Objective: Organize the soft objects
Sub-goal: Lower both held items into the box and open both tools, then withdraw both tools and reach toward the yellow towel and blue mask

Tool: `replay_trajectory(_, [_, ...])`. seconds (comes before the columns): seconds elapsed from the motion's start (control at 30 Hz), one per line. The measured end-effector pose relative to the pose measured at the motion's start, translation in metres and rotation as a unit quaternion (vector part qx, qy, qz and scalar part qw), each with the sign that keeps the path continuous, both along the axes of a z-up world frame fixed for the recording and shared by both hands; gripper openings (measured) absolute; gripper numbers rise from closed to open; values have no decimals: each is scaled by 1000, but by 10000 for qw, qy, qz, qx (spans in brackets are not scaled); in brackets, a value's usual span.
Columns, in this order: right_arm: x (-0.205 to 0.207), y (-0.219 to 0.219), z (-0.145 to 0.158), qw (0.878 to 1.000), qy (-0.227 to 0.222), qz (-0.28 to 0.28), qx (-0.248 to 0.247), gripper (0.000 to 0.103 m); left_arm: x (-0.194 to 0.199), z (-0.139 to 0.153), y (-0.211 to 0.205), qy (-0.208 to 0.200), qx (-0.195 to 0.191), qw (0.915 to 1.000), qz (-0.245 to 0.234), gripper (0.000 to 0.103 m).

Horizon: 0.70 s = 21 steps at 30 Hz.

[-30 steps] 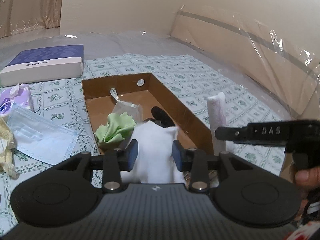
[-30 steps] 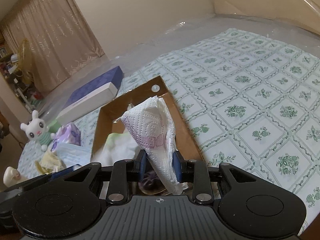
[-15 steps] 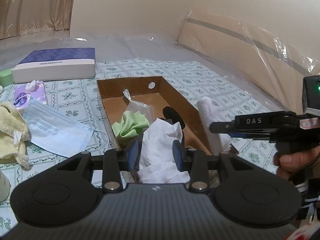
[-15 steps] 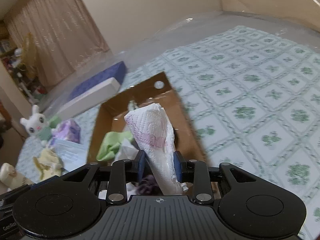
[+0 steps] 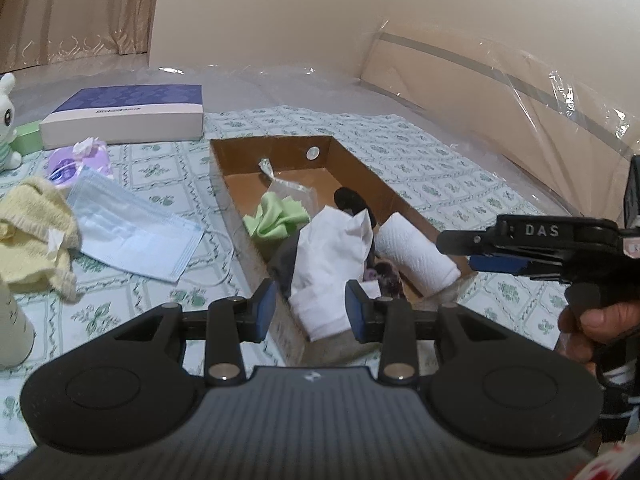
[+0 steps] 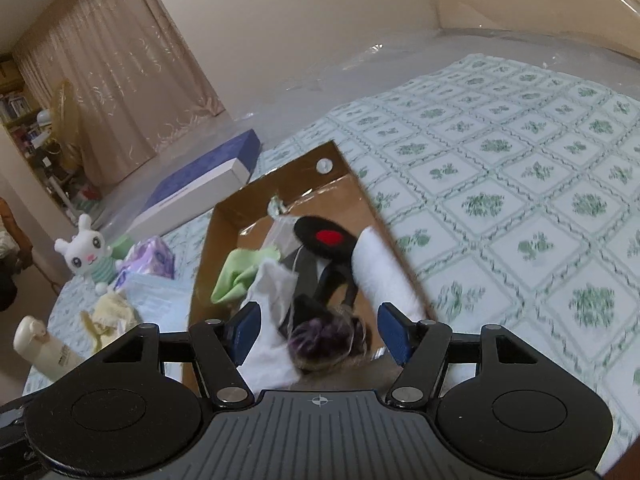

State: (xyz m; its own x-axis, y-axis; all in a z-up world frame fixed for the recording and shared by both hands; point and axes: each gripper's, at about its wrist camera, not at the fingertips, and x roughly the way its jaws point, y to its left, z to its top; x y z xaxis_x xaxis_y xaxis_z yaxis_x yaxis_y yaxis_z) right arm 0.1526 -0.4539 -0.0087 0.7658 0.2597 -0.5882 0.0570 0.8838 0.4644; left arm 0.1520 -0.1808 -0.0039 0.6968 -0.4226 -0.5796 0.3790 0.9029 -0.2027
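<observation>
Paper towel roll (image 5: 416, 256) lies free in the cardboard box (image 5: 276, 148), lower right of centre in my left wrist view, leaning along the box's right wall. My right gripper (image 6: 320, 330) is opening — nothing pinched between its blue pads, and the roll (image 6: 384, 276) sits just ahead of the right pad. Below that gap: a clear bag of dark purple stuff (image 6: 324, 338), blurred.

My left gripper (image 5: 310, 310) has its pads part-way apart with the white cloth (image 5: 332, 268) between them; there's a visible gap on the left pad side, and on the right side I can't tell whether it touches. The cloth's lower end hangs over the near edge of the box.

Further into the box: green cloth (image 5: 276, 220) left of centre, a clear plastic pouch (image 5: 290, 192) behind it, and a black item with a red spot (image 6: 324, 236) toward the right.

Outside the box, on the green-patterned sheet (image 6: 520, 184) — blue face mask (image 5: 132, 228) just left of the box, yellow towel (image 5: 32, 232) at the left edge, purple tissue pack (image 5: 80, 160) above them, purple-and-white flat box (image 5: 124, 116) in the upper left. White bunny toy (image 6: 88, 254) at the left of my right wrist view, cream bottle (image 6: 40, 350) lower left.

My right hand (image 5: 596, 328) shows at the right edge of the left view, on the grip.
</observation>
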Motion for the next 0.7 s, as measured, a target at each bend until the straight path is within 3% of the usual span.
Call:
replay_trajectory(0.37, [-65, 38, -4, 10000, -31, 59, 56, 65, -45, -4, 38, -8, -50, 10000, 56, 40])
replay_trajectory(0.7, [-95, 81, 3, 9983, -116, 442, -365, 65, -80, -2, 84, -62, -52, 9993, 377, 51])
